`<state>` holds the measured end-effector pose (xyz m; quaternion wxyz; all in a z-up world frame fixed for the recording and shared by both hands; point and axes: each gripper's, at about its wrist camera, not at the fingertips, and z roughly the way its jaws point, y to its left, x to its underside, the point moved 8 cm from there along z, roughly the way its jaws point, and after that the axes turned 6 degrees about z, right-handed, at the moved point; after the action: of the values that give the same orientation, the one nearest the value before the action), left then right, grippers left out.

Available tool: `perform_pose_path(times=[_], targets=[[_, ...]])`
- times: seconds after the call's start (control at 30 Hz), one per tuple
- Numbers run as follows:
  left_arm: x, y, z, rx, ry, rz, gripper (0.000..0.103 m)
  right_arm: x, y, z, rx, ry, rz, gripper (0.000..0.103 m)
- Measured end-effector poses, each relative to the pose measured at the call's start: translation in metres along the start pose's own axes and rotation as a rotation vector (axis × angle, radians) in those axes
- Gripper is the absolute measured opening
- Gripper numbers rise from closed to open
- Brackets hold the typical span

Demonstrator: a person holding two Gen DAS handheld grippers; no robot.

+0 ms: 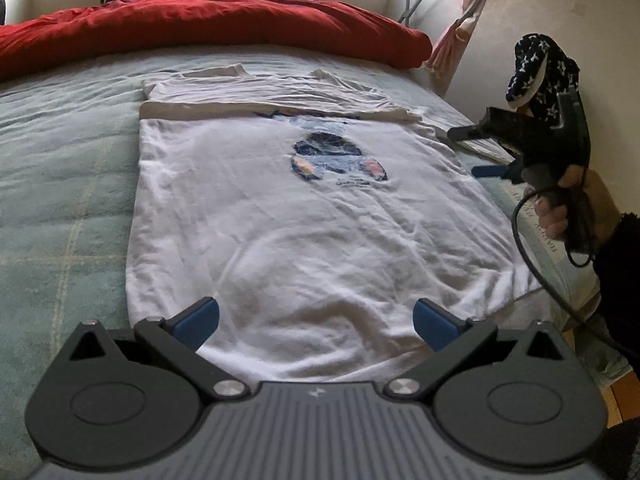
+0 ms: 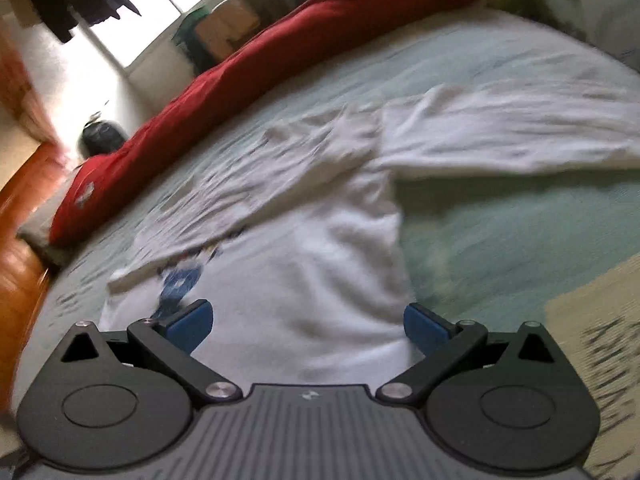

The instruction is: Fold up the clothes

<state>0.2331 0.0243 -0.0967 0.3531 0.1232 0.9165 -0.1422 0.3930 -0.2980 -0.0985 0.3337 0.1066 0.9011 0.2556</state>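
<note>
A white T-shirt [image 1: 280,220] with a blue print lies flat on the pale green bed cover [image 1: 60,184], its collar end folded over in a band across the chest. My left gripper [image 1: 316,320] hovers open over the hem, with nothing between its fingers. Held by a hand at the bed's right side, my right gripper [image 1: 476,151] stands open beside the shirt's right sleeve. In the blurred right wrist view, the right gripper [image 2: 308,322] is open above the T-shirt [image 2: 320,260], with the folded band and a sleeve stretching away ahead.
A red duvet [image 1: 200,28] is bunched along the far side of the bed, also visible as the red duvet [image 2: 240,92]. A printed sheet [image 1: 560,240] lies on the bed's right edge near the wall. Clothes hang at the back. Wooden floor [image 2: 20,240] borders the bed.
</note>
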Motion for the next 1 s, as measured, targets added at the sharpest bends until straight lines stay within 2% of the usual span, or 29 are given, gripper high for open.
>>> perform_pose_path(times=[0.17, 0.23, 0.33, 0.47, 0.53, 0.63, 0.73, 0.87, 1.0], targets=[[-0.001, -0.002, 0.006, 0.008, 0.009, 0.01, 0.102, -0.011, 0.026, 0.005, -0.158, 0.013, 0.017, 0.103], [-0.001, 0.0, 0.008, 0.004, 0.015, 0.008, 0.102, -0.007, 0.037, 0.021, -0.189, 0.076, 0.001, 0.103], [0.003, 0.003, 0.009, 0.003, 0.026, -0.008, 0.102, 0.001, 0.029, 0.042, -0.117, 0.131, -0.028, 0.103], [0.01, 0.008, 0.008, -0.008, 0.036, -0.025, 0.102, -0.013, 0.009, 0.021, -0.013, 0.03, 0.014, 0.103], [0.01, 0.008, 0.006, -0.006, 0.029, -0.028, 0.102, -0.012, 0.012, 0.001, -0.044, 0.009, 0.023, 0.103], [0.006, 0.004, 0.003, 0.002, 0.01, -0.014, 0.102, 0.012, 0.034, -0.024, -0.127, 0.044, -0.031, 0.103], [0.008, 0.0, 0.005, 0.03, 0.008, -0.002, 0.102, 0.046, 0.049, -0.037, -0.153, 0.073, -0.107, 0.103], [0.02, 0.001, 0.009, 0.025, 0.04, -0.007, 0.102, 0.096, 0.056, -0.039, -0.096, 0.093, -0.195, 0.103], [0.019, 0.007, -0.007, 0.039, 0.024, -0.002, 0.102, 0.131, 0.051, -0.043, -0.006, 0.083, -0.285, 0.103]])
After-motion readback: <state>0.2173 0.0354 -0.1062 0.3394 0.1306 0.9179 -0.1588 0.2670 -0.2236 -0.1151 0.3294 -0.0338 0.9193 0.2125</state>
